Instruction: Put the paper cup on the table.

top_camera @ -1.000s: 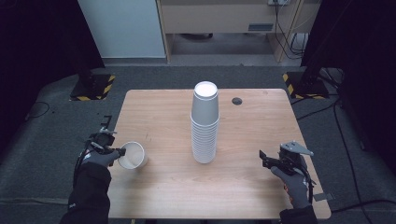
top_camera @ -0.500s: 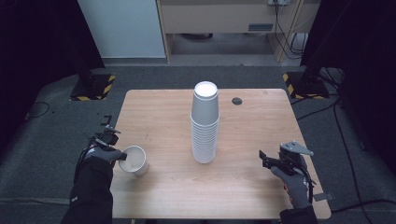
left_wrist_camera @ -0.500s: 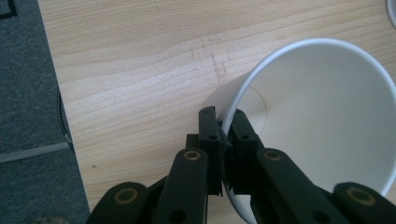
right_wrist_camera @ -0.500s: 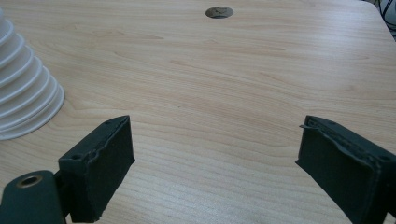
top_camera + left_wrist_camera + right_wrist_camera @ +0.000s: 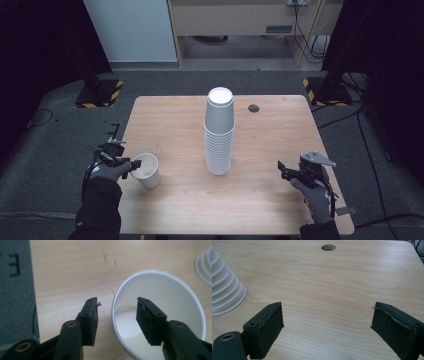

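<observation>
My left fingers (image 5: 91,315) straddle the cup's (image 5: 160,312) rim, one inside, one outside against the near wall, with a gap showing on the outer side, so they look released rather than clenched; I can't quite tell if the inner one touches the wall. The cup (image 5: 146,171) stands mouth up near the left edge of the surface (image 5: 280,130), my left gripper (image 5: 127,166) at its rim. My right fingers (image 5: 265,330) are spread wide, holding nothing, low over bare wood. My right gripper (image 5: 284,171) hangs near the right front of the surface. Between them, a tall stack (image 5: 219,131) of upturned cups stands mid-surface, well apart from both. A dark hole (image 5: 254,108) sits beyond it.
</observation>
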Demonstrator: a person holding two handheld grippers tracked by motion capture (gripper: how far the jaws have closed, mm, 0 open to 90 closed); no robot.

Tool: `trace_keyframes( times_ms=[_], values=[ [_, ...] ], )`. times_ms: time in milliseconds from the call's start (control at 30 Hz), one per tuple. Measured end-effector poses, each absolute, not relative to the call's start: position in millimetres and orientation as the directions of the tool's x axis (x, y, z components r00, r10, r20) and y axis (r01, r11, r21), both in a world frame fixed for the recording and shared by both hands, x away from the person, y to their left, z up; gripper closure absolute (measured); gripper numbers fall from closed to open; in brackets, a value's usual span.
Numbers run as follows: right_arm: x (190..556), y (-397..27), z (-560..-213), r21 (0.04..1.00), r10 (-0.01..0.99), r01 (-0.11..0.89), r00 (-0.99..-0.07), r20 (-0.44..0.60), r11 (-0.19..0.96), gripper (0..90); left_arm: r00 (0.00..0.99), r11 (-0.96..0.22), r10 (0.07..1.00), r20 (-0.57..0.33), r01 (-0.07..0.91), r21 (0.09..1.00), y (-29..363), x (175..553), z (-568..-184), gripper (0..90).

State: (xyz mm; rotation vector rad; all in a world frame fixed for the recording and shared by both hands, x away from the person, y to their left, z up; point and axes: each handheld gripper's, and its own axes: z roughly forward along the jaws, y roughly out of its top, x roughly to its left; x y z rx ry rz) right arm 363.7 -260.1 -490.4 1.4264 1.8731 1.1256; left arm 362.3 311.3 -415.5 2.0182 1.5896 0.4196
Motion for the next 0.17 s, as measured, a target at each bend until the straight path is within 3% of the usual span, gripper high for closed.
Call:
trace_keyframes(
  times_ms=[167],
  values=[
    [363.4,-261.5,-490.0,0.852,0.951,0.514,-0.299,0.075,0.094,9.7,0.253,-0.133,0.966,-0.045,0.64,0.756,307.4,340.9,-413.9,36.5]
  ],
)
